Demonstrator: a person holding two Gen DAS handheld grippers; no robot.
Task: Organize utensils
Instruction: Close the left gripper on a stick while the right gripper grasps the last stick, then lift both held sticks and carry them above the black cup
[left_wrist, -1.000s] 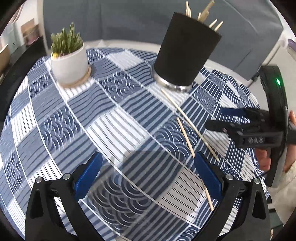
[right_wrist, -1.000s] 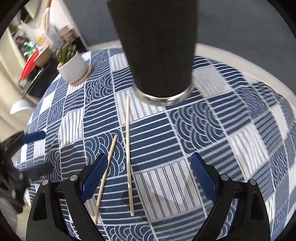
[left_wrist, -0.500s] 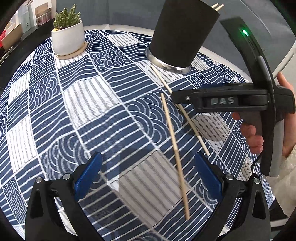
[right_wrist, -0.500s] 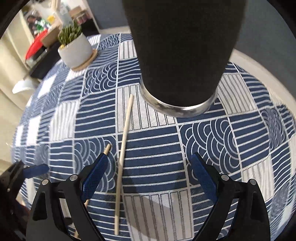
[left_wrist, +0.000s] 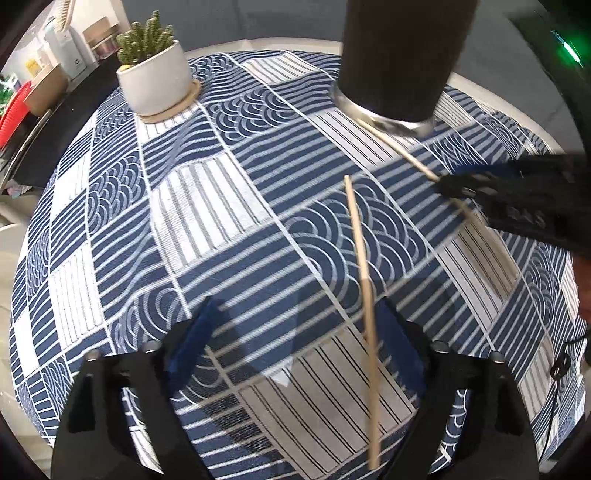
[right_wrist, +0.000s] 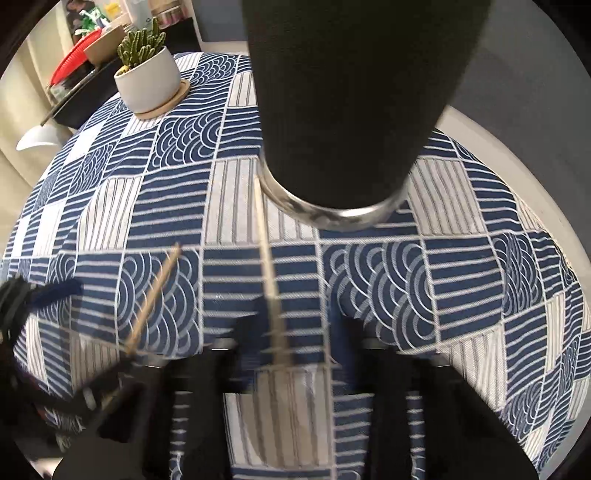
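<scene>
Right claw (right_wrist: 291, 354) has just snapped closed, clenched on the far chopstick (right_wrist: 266, 251). Left claw (left_wrist: 295, 354) is closing, not yet gripping the near chopstick (left_wrist: 364, 280). Holder (right_wrist: 351, 110) next.

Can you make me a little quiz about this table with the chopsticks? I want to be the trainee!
1. True or false: the white cactus pot stands straight on the blue-and-white patterned tablecloth.
2. How many thin wooden chopsticks are outside the tall black cylindrical holder? A) one B) two C) four
3. Which gripper is shut on a chopstick?

Key: 1. False, it stands on a round wooden coaster. 2. B. 3. The right gripper. The left gripper has the other chopstick between its jaws, which have just been closing but are not pressing it yet.
</scene>
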